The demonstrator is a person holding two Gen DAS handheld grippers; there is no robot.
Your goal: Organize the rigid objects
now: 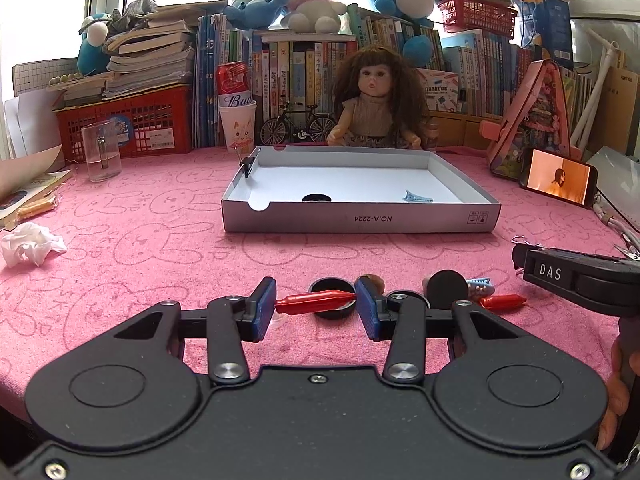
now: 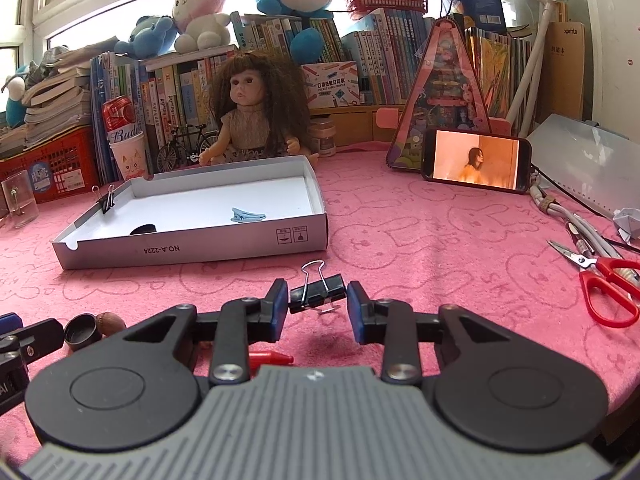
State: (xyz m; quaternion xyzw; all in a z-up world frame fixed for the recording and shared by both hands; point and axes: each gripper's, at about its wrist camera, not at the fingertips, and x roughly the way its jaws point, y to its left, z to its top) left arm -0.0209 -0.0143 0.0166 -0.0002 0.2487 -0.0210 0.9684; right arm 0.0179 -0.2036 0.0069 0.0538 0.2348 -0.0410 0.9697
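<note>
My left gripper (image 1: pixel 317 307) is shut on a red crayon (image 1: pixel 314 303), which lies crosswise between the blue pads just above a black lid (image 1: pixel 332 312) on the pink cloth. In the right wrist view my right gripper (image 2: pixel 318 307) is shut on a black binder clip (image 2: pixel 318 294), which hangs a little above the cloth and casts a shadow below. Beyond both stands the white box tray (image 1: pixel 360 222) (image 2: pixel 192 250). It holds a blue hair clip (image 1: pixel 418 199) (image 2: pixel 248 215) and a black lid (image 1: pixel 317 198), and a binder clip (image 2: pixel 106 200) is clamped on its left wall.
Loose on the cloth near the grippers are a round black lid (image 1: pixel 447 290), a blue clip (image 1: pixel 480 286), a second red crayon (image 1: pixel 502 302) (image 2: pixel 272 358), a nut (image 2: pixel 112 324) and a black cap (image 2: pixel 82 332). Red scissors (image 2: pixel 600 280) and a phone (image 2: pixel 476 164) lie to the right.
</note>
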